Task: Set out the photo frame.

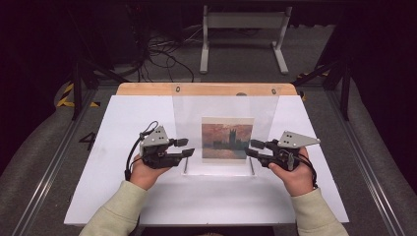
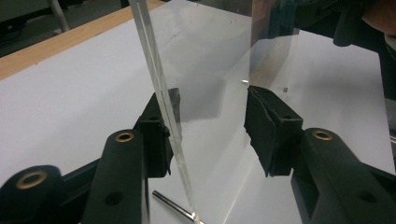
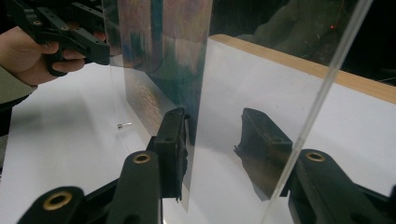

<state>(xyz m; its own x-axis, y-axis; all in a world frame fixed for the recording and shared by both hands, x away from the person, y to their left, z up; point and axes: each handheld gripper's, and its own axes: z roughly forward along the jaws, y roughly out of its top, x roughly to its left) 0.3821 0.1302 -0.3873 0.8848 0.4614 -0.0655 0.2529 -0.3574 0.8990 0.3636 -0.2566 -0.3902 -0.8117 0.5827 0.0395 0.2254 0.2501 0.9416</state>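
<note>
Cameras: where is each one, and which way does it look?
High view: above the person's side, looking forward and down on the table; both forearms, hands, left tool and right tool show beside the clear frame with a picture.
Left gripper view: on the left tool, looking along its jaws, which straddle the frame's edge.
Right gripper view: on the right tool, jaws straddling the frame; the other hand shows.
Shared: all show the frame and table.
</note>
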